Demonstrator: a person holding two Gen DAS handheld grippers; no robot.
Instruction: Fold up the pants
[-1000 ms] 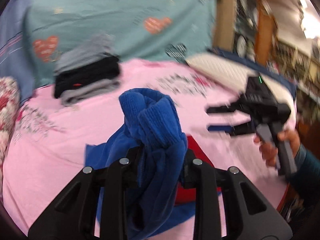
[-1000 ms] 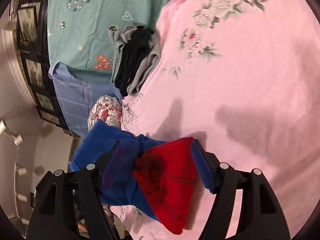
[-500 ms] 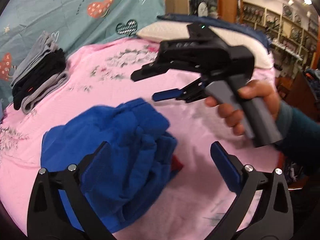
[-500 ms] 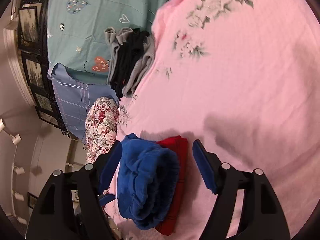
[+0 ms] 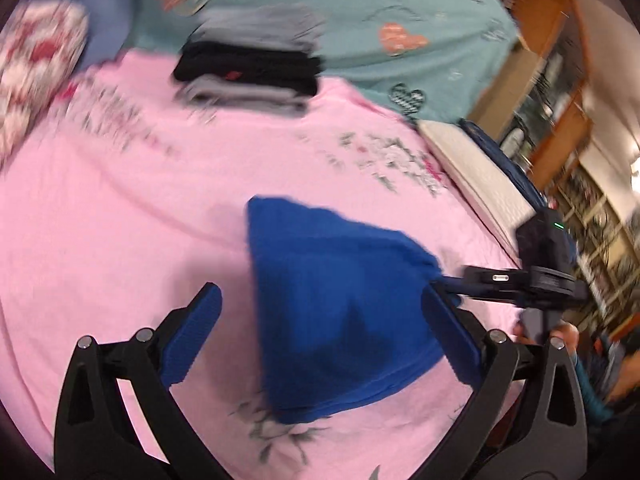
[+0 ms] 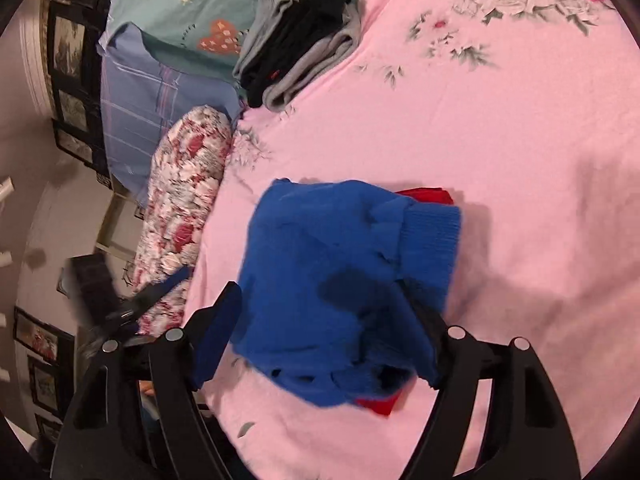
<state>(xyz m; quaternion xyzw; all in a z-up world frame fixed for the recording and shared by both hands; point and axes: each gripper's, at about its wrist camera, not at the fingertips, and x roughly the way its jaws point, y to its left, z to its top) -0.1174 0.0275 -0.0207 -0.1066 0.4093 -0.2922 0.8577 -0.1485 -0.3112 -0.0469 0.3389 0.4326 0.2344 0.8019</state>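
My left tool spread over blue pants on bed; right tool spread too.

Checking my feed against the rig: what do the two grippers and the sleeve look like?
Both grippers, left and right, are black angular frames with silver rivets and ribbed blue pads. The right one's body carries a small green light. A teal sleeve shows beneath it.

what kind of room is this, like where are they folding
Probably a bedroom, though the wooden shelving could suit a shop. The blue pants lie on a bed with a pink floral sheet, a flowered pillow at its edge and a stack of folded clothes nearby.
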